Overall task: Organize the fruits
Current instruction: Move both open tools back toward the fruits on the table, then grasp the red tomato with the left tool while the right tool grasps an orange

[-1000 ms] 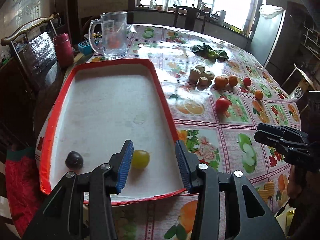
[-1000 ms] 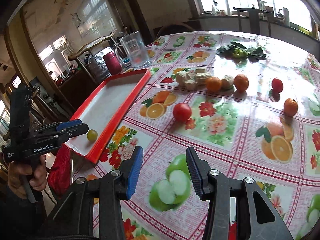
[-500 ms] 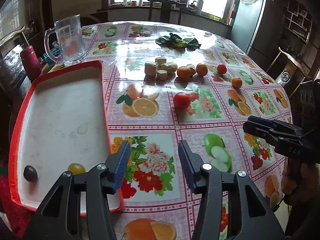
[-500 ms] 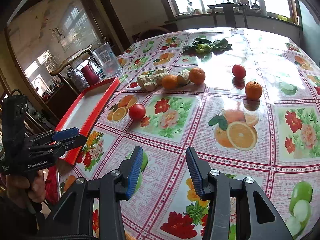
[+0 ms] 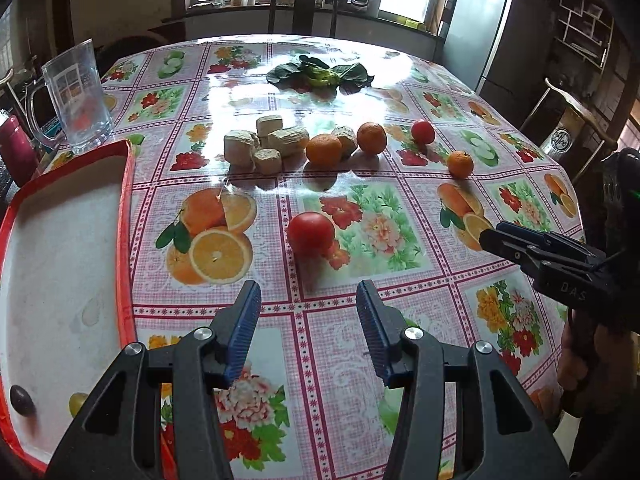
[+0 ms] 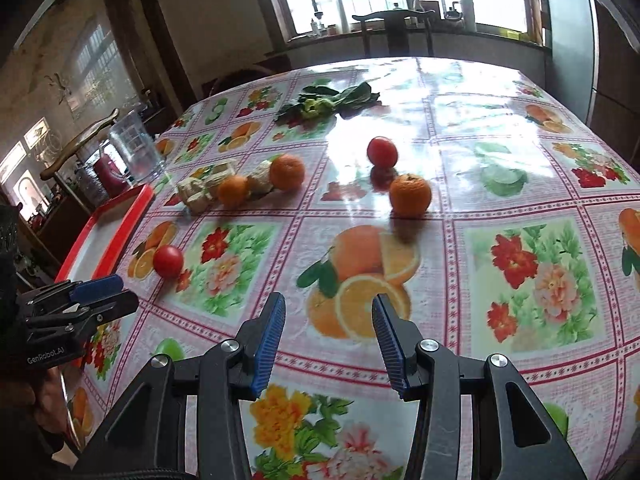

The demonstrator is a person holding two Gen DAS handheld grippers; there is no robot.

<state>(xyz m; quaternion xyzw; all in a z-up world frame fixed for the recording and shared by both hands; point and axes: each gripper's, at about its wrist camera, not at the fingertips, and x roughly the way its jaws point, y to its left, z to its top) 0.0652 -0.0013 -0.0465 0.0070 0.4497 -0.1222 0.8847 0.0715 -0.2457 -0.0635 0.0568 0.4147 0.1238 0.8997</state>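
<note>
My left gripper is open and empty above the tablecloth, a red tomato just ahead of it. A red-rimmed white tray lies to its left, holding a dark grape and a green grape. Further back lie two oranges, a small red tomato and a small orange. My right gripper is open and empty; the small orange and small tomato lie ahead of it. The near tomato sits by my left gripper.
Several pale cut chunks lie beside the oranges. Leafy greens lie at the far middle. A clear glass mug and a red flask stand at the left edge. Chairs ring the table.
My left gripper has swung right, off the tray and over the tablecloth toward the red tomato. My right gripper has moved forward and right toward the small orange. Both stayed open.
</note>
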